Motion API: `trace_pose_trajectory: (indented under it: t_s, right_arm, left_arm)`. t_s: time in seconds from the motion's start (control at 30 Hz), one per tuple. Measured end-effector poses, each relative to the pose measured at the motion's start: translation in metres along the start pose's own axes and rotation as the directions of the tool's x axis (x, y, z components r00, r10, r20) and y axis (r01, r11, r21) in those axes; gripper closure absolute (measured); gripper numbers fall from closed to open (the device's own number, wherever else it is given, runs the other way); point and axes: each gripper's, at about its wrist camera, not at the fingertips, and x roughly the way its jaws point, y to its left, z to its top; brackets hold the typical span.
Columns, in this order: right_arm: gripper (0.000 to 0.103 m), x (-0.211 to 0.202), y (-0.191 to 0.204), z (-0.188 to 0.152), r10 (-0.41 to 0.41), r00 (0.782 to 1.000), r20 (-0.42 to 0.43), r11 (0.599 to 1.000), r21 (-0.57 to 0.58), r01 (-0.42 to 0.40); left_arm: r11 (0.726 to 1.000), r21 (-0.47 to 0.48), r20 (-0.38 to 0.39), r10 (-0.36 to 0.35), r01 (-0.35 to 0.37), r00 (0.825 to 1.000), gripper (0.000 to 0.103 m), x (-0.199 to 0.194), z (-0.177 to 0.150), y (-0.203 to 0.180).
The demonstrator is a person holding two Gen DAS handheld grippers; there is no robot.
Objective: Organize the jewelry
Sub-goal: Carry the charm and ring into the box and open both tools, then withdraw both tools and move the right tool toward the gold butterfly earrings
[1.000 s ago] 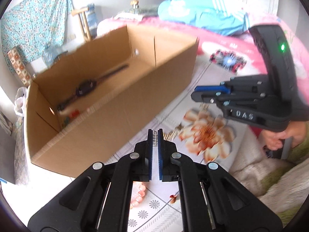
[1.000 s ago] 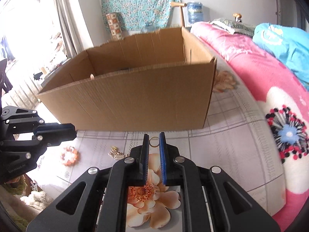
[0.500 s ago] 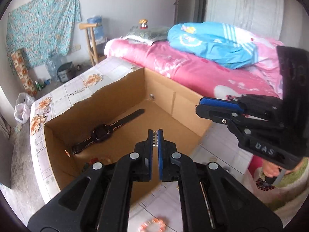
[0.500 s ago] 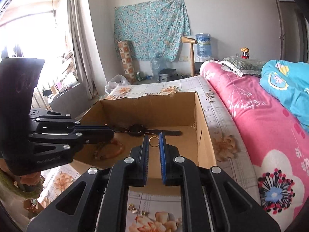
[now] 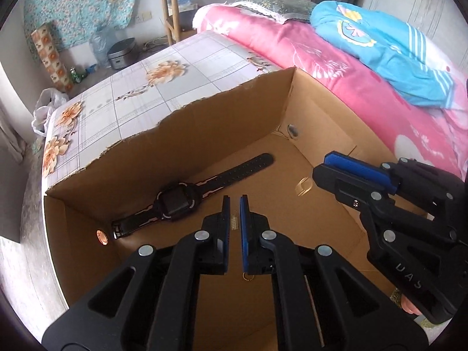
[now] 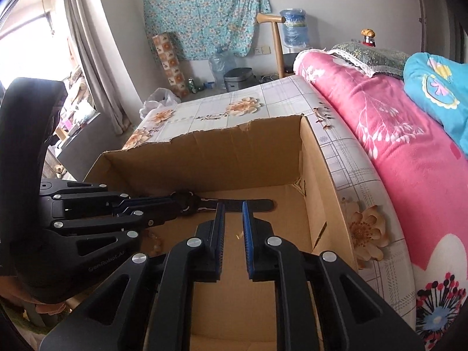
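Both grippers hover over an open cardboard box (image 5: 204, 122) (image 6: 204, 158). My left gripper (image 5: 235, 204) has its jaws slightly parted, and a small gold earring (image 5: 234, 223) shows in the gap, blurred. A small gold ring (image 5: 248, 276) lies on the box floor under the fingers. My right gripper (image 6: 233, 209) is slightly parted and empty; a blurred gold ring (image 5: 304, 187) (image 6: 239, 235) is in the air or on the floor below it. A black wristwatch (image 5: 178, 201) (image 6: 187, 200) lies along the box's far wall.
The box stands on a table with a floral tiled cloth (image 6: 234, 108). A bed with a pink blanket (image 6: 395, 152) and a blue quilt (image 5: 380, 38) runs along the right. A beaded bracelet (image 6: 155, 241) lies in the box beside the left gripper.
Both grippers moved forward over the box. Both jaws parted a little. The gold ring left the right gripper and dropped into the box. The earring hangs lower between the left fingers.
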Motion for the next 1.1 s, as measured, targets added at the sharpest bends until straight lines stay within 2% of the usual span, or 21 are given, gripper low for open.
trace_pose_trajectory:
  t_s: [0.2, 0.37, 0.53, 0.67, 0.83, 1.0, 1.1]
  right_arm:
    - [0.069, -0.005, -0.002, 0.0, -0.004, 1.0, 0.021, 1.0, 0.01, 0.004]
    - [0.065, -0.014, -0.003, -0.001, 0.007, 0.999, 0.039, 1.0, 0.023, -0.007]
    - [0.059, -0.026, -0.002, -0.002, 0.017, 0.998, 0.059, 0.999, 0.026, -0.019]
    - [0.049, -0.039, 0.002, -0.004, 0.026, 0.997, 0.072, 1.0, 0.006, -0.027]
    - [0.043, -0.074, -0.007, -0.004, 0.027, 0.993, 0.118, 1.0, -0.009, -0.027]
    - [0.031, -0.119, -0.024, -0.002, -0.056, 0.985, 0.165, 0.997, -0.037, 0.063]
    - [0.03, -0.134, -0.031, -0.005, -0.117, 0.982, 0.147, 0.991, -0.052, 0.125]
  left_arm:
    - [1.0, -0.018, 0.011, -0.002, 0.002, 1.0, 0.091, -0.002, 0.0, 0.004]
    - [1.0, -0.025, 0.037, -0.008, 0.009, 0.999, 0.084, -0.011, -0.001, 0.006]
    - [1.0, -0.009, 0.09, -0.012, 0.013, 0.996, 0.074, -0.03, -0.007, 0.0]
    - [1.0, 0.002, 0.145, -0.016, 0.016, 0.989, 0.062, -0.051, -0.016, -0.005]
    - [1.0, 0.001, 0.199, -0.024, 0.025, 0.98, 0.051, -0.079, -0.031, -0.009]
    - [0.999, 0.001, 0.253, -0.035, 0.036, 0.967, 0.039, -0.105, -0.05, -0.011]
    - [0.999, 0.007, 0.29, -0.035, 0.035, 0.957, 0.035, -0.117, -0.067, -0.012]
